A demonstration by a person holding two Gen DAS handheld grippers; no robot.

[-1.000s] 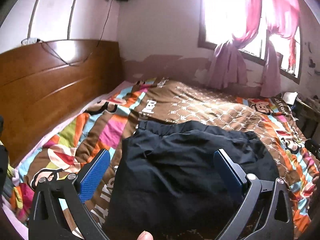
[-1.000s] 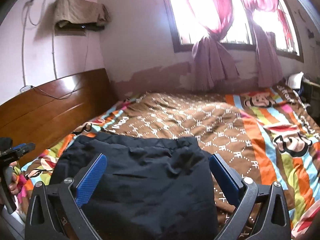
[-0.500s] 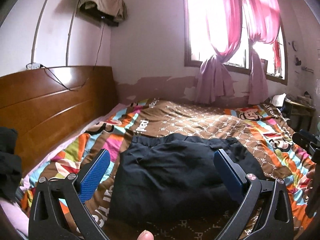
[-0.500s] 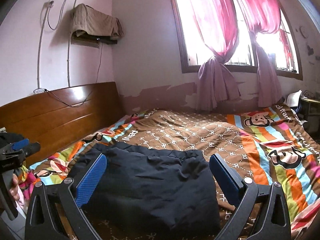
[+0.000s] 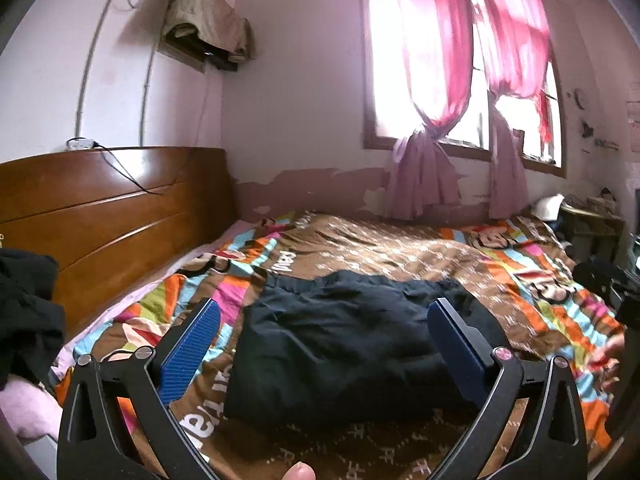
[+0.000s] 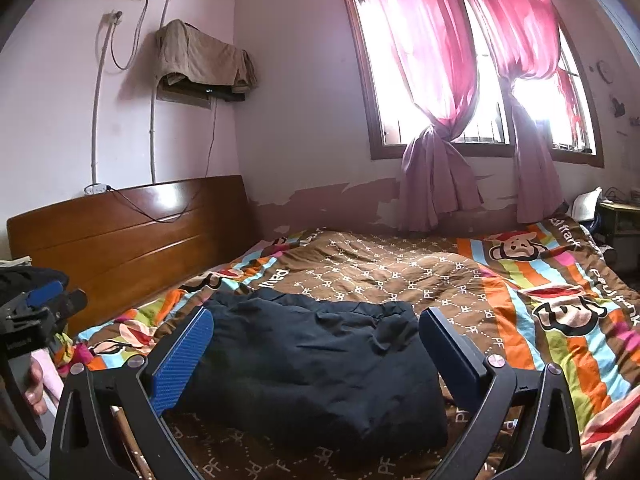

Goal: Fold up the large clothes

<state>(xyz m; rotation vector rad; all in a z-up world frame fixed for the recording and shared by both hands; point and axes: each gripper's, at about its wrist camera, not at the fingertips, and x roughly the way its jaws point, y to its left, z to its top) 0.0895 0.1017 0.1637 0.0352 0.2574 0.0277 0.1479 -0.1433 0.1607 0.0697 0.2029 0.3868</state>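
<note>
Two grippers are held above the near edge of the bed, and both are spread wide with nothing between the blue pads. At the far left of the left wrist view, a dark heap of cloth [image 5: 28, 312] lies beside the wooden headboard [image 5: 108, 216], and a black cable hangs over the top of this headboard. On the wall above it, a beige cloth [image 5: 204, 28] is draped over a small shelf. The left gripper [image 5: 320, 344] looks along the bed, and its pads stand well apart on either side of the dark folded garment [image 5: 340, 340]. This garment lies flat on the colourful bedspread [image 5: 400, 240], near the front edge of the bed and about in its middle, with its gathered waistband turned toward the far wall. A fingertip shows at the bottom edge of this view.

In the right wrist view, the left gripper [image 6: 44, 312] appears again at the far left, held by a hand [image 6: 34, 388]. The right gripper [image 6: 316, 348] is also wide open, and the same garment [image 6: 312, 364] lies between its pads without touching them. To the right, the bedspread [image 6: 540, 292] shows monkey faces and bright stripes. Behind the bed, pink curtains [image 6: 436, 80] are tied in the middle in front of the bright window [image 6: 484, 120]. At the far right, a small side table [image 6: 620, 216] stands near the foot of the bed.
</note>
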